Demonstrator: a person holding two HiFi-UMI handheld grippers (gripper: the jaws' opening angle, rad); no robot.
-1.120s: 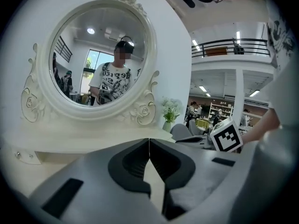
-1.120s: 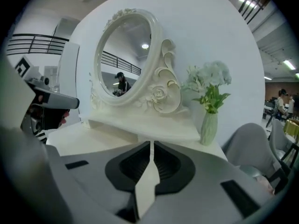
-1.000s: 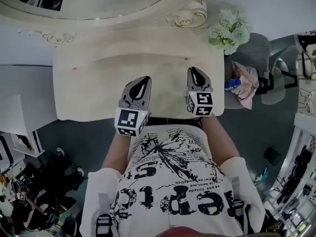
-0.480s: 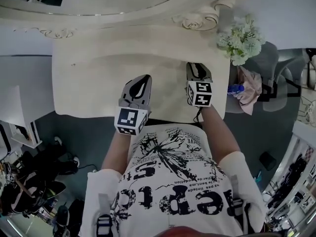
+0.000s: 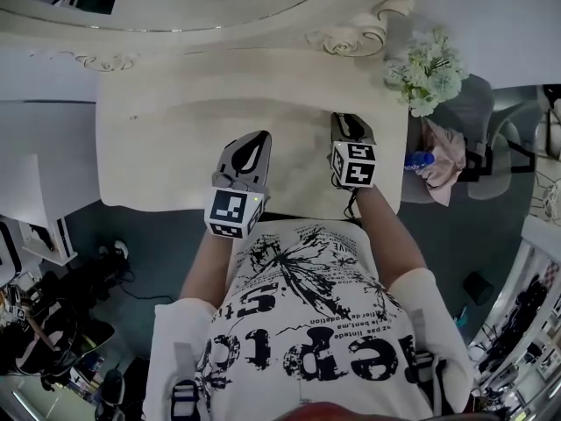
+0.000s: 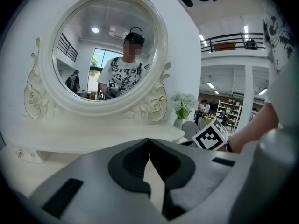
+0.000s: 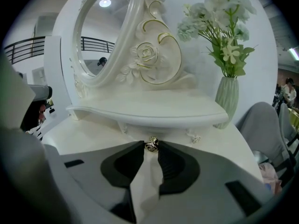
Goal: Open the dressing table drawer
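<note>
We see the right gripper low in front of the mirror, its jaws closing with the small gold drawer knob between their tips, just under the shelf at the mirror's foot. The left gripper hovers over the surface before the mirror, jaws together on nothing.

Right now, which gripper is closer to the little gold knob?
Right. The right gripper has the knob between its closing jaws; the left gripper, shut, sits off to the left, farther back.
</note>
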